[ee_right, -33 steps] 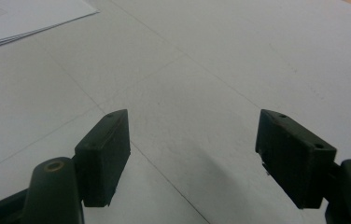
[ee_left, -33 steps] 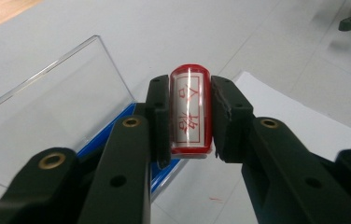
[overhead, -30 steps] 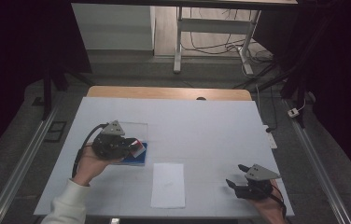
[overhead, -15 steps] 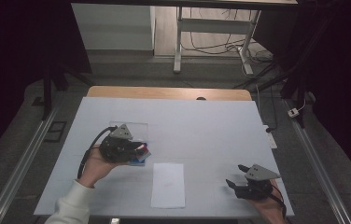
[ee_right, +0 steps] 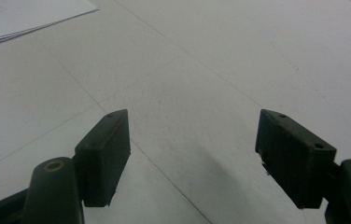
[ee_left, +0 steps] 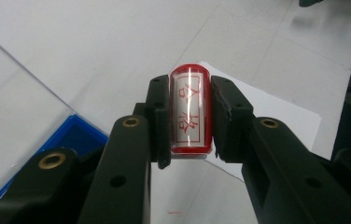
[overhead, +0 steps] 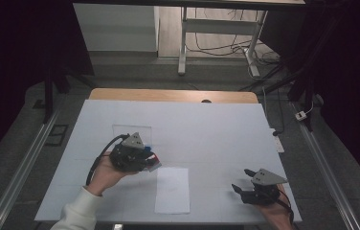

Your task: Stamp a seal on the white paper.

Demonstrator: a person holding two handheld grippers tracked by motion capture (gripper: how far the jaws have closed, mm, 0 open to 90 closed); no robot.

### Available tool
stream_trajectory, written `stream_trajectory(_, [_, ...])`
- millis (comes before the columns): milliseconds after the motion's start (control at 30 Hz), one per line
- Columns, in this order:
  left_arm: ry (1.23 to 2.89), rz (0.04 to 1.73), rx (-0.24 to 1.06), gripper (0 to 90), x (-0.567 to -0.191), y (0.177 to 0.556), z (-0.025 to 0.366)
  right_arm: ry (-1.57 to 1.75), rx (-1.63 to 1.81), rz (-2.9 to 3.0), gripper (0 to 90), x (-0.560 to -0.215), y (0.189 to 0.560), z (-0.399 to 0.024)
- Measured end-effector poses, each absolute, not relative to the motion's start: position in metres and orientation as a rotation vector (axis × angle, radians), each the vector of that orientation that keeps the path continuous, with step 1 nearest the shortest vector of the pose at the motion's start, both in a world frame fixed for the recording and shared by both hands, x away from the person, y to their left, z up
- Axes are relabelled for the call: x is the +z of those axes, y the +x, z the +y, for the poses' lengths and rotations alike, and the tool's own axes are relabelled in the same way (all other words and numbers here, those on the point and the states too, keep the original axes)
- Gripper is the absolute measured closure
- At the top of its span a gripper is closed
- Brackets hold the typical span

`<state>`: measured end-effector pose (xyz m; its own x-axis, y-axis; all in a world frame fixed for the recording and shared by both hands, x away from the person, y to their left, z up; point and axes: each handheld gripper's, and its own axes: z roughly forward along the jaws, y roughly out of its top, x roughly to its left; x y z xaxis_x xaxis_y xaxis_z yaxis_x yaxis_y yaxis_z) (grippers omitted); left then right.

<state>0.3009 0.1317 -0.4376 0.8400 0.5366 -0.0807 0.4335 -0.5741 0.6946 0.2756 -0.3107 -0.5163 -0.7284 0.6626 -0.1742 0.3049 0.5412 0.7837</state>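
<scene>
High view — left gripper [overhead: 153, 160]: carried above the left half of the worktop [overhead: 207, 129], just left of the white paper sheet [overhead: 173, 189]; its fingers are closed on a small red stamp [overhead: 154, 163].
High view — ink pad [overhead: 147, 146]: blue, with a clear lid [overhead: 131, 131] lying open on its far side; it sits just beyond the left gripper.
High view — right gripper [overhead: 239, 181]: near the right front corner of the worktop, well apart from the sheet.
Left gripper view — stamp [ee_left: 190, 111]: a rounded red body with a white face bearing red characters, clamped by its two sides between the finger pads [ee_left: 158, 119]; the face looks up at the camera.
Left gripper view — sheet [ee_left: 276, 109]: lies just beyond and below the stamp.
Left gripper view — step in hand, judged: bringing the inked stamp over the paper. Turn the printing face flat to the sheet, lower it squarely, press without sliding, lift straight.
Right gripper view — fingers [ee_right: 103, 156]: spread wide, nothing between them, over bare worktop; a corner of the paper [ee_right: 29, 16] at far left.
</scene>
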Motion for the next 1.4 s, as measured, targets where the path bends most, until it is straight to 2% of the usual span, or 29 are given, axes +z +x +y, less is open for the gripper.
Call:
stream_trajectory(967, [2.372,0.58,0.075,69.7,-0.46,0.294,0.086,0.779,1.055,2.33,25.9,-0.517,0.276,-0.31])
stream_trajectory(1400, [2.426,0.551,0.073,69.7,-0.474,0.291,0.068,0.781,1.048,2.332,25.9,-0.518,0.276,-0.31])
